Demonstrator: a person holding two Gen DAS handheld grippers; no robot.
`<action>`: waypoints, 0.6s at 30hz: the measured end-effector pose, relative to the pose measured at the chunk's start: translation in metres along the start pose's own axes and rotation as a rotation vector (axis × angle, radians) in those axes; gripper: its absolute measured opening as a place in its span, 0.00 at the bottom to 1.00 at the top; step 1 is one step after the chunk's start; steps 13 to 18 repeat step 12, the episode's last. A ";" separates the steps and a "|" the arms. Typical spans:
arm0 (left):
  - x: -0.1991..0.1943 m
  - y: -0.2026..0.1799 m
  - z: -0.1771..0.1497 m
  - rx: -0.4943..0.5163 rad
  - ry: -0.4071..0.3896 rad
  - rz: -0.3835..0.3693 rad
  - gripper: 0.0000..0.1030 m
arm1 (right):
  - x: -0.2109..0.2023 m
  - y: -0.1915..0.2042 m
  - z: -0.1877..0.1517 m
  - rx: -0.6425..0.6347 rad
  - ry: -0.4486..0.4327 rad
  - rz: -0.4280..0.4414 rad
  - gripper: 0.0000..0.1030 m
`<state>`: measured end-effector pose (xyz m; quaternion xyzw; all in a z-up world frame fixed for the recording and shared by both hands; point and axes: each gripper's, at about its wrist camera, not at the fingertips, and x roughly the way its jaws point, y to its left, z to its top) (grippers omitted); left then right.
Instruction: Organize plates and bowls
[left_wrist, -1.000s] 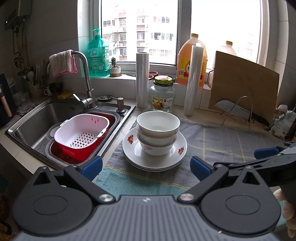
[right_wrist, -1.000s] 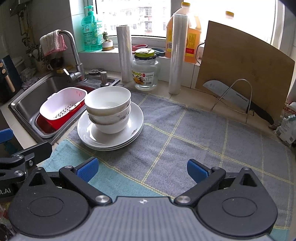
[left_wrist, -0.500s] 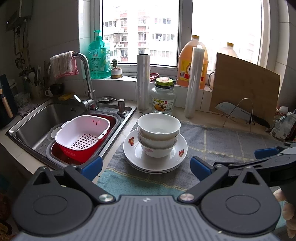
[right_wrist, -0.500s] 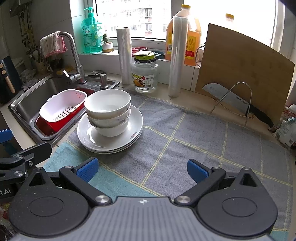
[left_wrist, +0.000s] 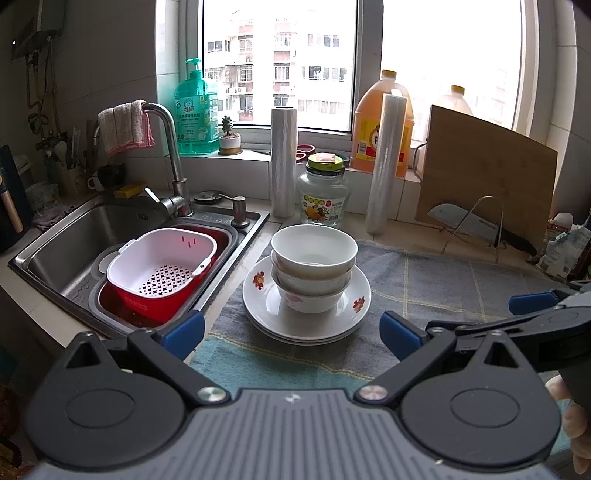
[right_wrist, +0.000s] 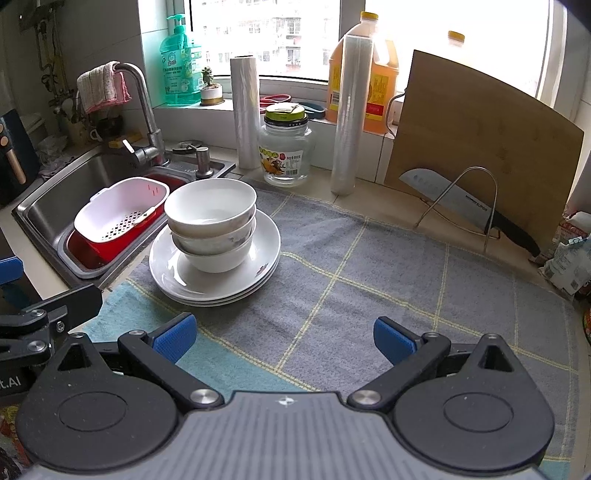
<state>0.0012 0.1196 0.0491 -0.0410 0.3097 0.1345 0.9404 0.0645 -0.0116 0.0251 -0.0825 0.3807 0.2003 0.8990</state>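
- Standing on the grey cloth (right_wrist: 369, 266) just beside the sink (left_wrist: 77, 236) is the whole stack: three bowls (left_wrist: 314, 266) nested one inside another on a pile of flowered plates (left_wrist: 306, 314). It looks already gathered, probably so one lift can move it.
- Hanging short of the stack, the left gripper (left_wrist: 291, 328) has its jaws spread wide and empty, the blue pads apart on either side of the plates as seen from its own camera. That spread reads as readiness, not a grasp.
- To the right of the stack, over bare cloth, the right gripper (right_wrist: 282, 334) is likewise wide and holds nothing; nothing lies between its pads.
- Behind the stack stand a glass jar (left_wrist: 323, 197) and two rolls of film (left_wrist: 283, 162), close enough to be knocked if the bowls are pushed back.
- Further right of the stack, a knife (right_wrist: 469, 206) leans in a wire rack (right_wrist: 458, 203) against a cutting board (right_wrist: 480, 147), well apart from the dishes.
- Left of the stack, a white strainer (left_wrist: 160, 262) sits in a red tub (left_wrist: 147, 299) in the sink.
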 end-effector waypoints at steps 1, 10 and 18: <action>0.000 0.000 0.000 0.000 0.000 -0.001 0.98 | 0.000 0.000 0.000 0.000 0.000 0.000 1.00; 0.001 -0.002 0.000 -0.003 0.002 -0.001 0.98 | -0.001 -0.001 0.001 -0.009 0.000 -0.010 1.00; 0.001 -0.001 0.000 -0.003 0.002 -0.001 0.98 | -0.001 0.000 0.001 -0.009 0.000 -0.009 1.00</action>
